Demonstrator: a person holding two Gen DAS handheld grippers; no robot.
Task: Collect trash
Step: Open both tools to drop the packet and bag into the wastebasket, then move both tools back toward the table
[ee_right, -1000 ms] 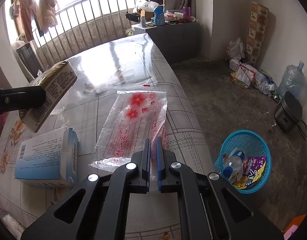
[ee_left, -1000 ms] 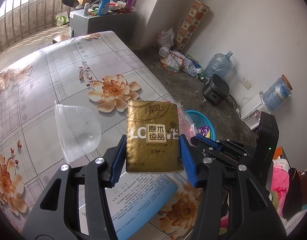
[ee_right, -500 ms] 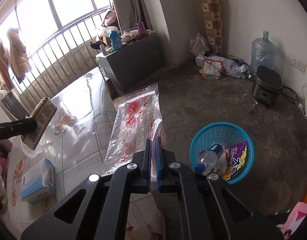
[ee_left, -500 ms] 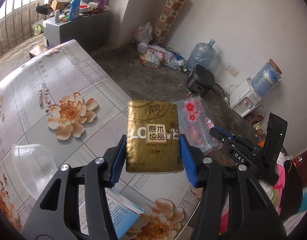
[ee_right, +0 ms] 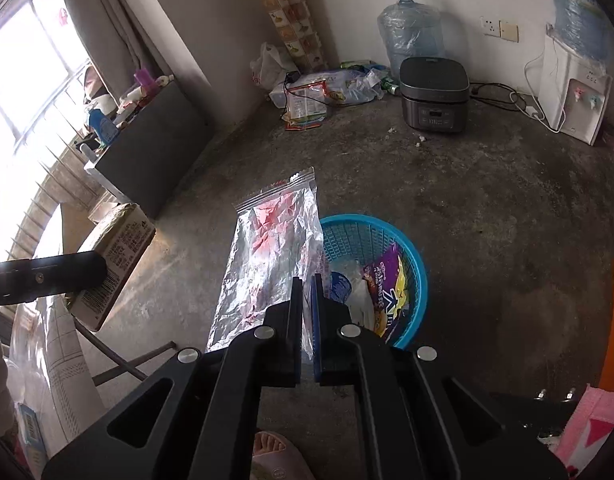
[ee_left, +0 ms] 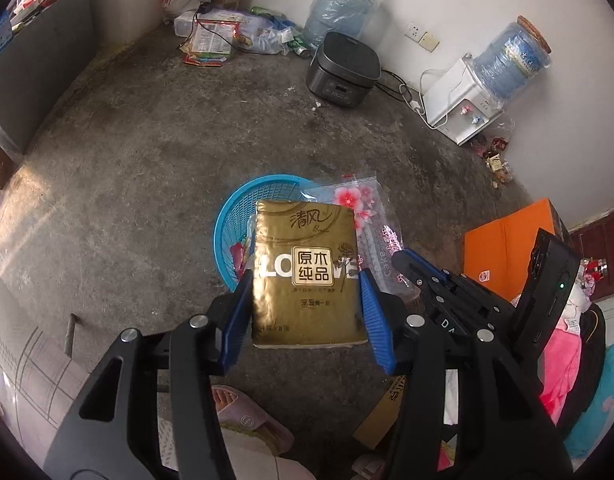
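Note:
My left gripper is shut on a gold tissue pack and holds it in the air over the blue basket on the floor. My right gripper is shut on a clear plastic bag with red flowers, held just left of the blue basket, which holds a bottle and a purple wrapper. In the left wrist view the flowered bag and right gripper show to the right of the pack. In the right wrist view the tissue pack shows at the left.
A black rice cooker, water jugs, a white dispenser and a heap of bags line the far wall. An orange box stands at the right. The flowered table's edge is at the left. Slippered feet are below.
Both grippers have swung off the table and out over the floor, carrying the tissue pack and the flowered bag to the blue basket. Both stay shut.

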